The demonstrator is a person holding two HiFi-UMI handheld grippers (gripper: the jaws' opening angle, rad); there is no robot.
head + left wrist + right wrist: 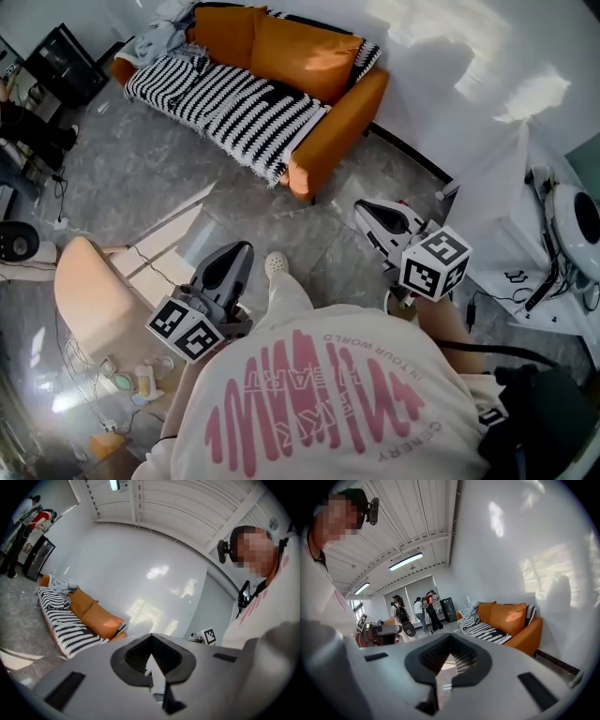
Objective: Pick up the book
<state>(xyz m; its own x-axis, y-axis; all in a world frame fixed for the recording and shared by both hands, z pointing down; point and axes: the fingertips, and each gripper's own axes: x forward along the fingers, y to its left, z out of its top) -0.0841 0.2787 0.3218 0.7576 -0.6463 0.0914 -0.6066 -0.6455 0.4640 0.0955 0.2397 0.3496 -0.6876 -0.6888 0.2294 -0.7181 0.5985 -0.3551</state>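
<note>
No book shows in any view, so with the left hand-held gripper (pixel 231 264) and the right hand-held gripper (pixel 379 219) both closed and empty, it is best found first, perhaps around the orange cushioned sofa (pixel 309 58), before either pair of jaws is parted.

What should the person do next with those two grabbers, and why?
Probably step toward the orange sofa and look around. The left hand-held gripper and the right hand-held gripper are both shut and empty, held over the floor, and no book clearly shows in any view yet.
</note>
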